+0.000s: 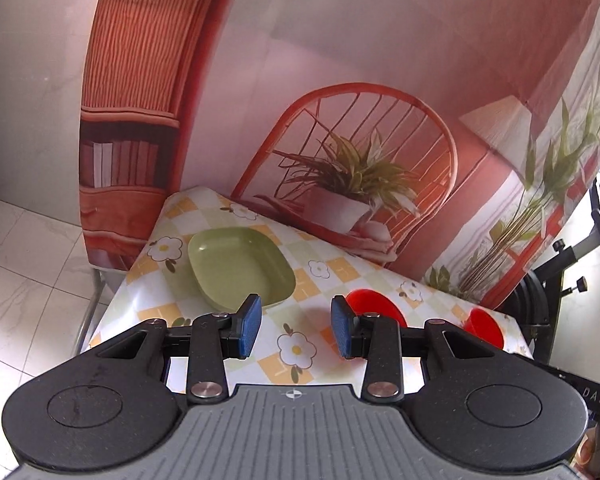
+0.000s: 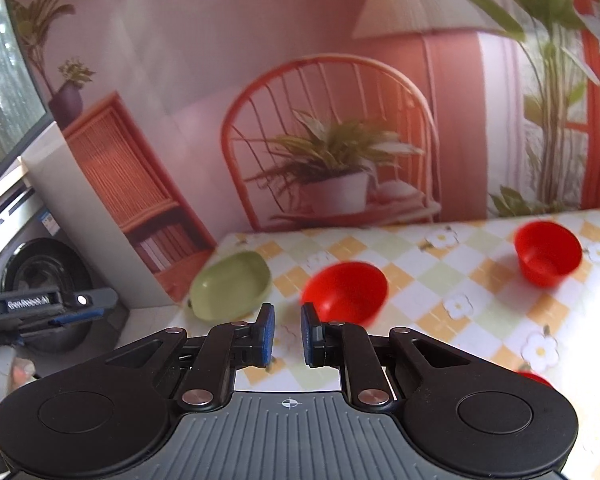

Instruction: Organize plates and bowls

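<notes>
The table (image 1: 168, 240) carries a checked cloth with a flower print. Directly behind it hangs a printed backdrop (image 1: 340, 60) depicting a pink room, a red chair, a potted plant and a lamp. Left of the table lies a white marble-tile floor (image 1: 24, 280). A washing machine (image 2: 40, 280) stands further left, below a window (image 2: 8, 80).

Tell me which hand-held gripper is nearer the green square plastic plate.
Left, probably. The left hand-held gripper hangs open with one pad just beside the green square plastic plate; the right hand-held gripper sits farther off, with the plate ahead-left.
</notes>
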The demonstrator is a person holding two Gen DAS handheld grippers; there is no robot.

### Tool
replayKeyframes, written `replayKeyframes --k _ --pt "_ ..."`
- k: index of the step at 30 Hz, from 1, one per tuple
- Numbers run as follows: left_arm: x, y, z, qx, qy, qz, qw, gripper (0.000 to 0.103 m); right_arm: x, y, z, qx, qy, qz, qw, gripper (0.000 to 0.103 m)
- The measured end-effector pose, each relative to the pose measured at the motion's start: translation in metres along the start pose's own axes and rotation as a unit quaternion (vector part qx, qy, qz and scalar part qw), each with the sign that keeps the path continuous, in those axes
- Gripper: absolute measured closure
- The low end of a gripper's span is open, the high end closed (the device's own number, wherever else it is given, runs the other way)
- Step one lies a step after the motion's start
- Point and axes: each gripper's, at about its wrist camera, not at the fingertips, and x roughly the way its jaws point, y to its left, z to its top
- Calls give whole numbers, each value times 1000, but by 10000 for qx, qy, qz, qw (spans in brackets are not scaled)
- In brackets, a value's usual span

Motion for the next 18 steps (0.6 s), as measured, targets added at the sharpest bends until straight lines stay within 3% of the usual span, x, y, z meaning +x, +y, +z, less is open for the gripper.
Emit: replayKeyframes --k 5,10,18 --pt "-12 -3 7 -115 -37 -129 9998 63 -9 7 24 89 -179 230 9995 88" --pt "-44 -16 26 91 -465 -146 9988 63 -23 3 45 144 -483 304 9983 88" --pt "-46 -20 58 594 -1002 508 9919 63 0 18 45 -198 -588 185 9979 88"
